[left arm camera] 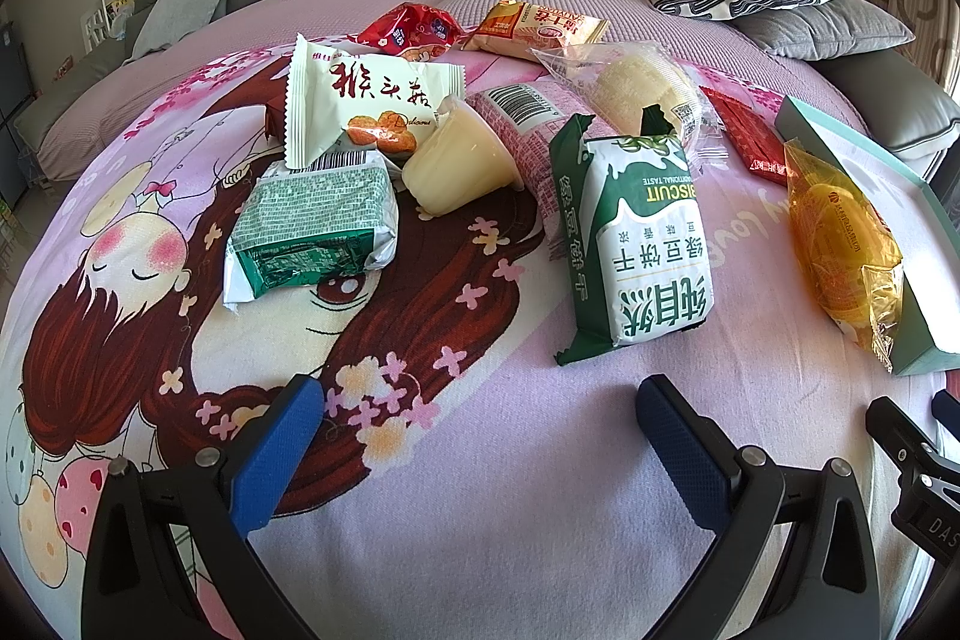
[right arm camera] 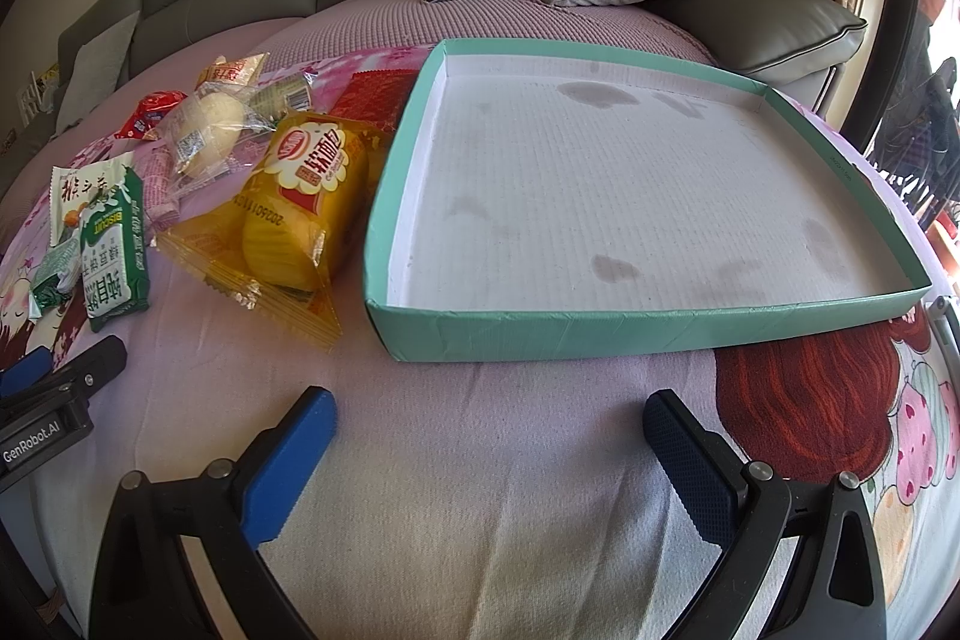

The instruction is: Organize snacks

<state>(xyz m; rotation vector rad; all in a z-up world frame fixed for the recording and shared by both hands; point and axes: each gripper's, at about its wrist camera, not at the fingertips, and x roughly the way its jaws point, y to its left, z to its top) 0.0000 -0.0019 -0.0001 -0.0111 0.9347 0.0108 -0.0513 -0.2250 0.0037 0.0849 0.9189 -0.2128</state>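
You are hovering both grippers over the pink cartoon blanket (left arm camera: 540, 460), jaws spread.

The left gripper (left arm camera: 480, 430) is facing the green-and-white biscuit packet (left arm camera: 642, 244), just beyond; the right gripper (right arm camera: 489, 436) is facing the shallow teal cardboard tray (right arm camera: 600, 328), snacks lying left.

Glossy plastic biscuit packet (left arm camera: 636, 232); matt cardboard tray (right arm camera: 600, 334) — soft printed cloth blanket (left arm camera: 480, 490).
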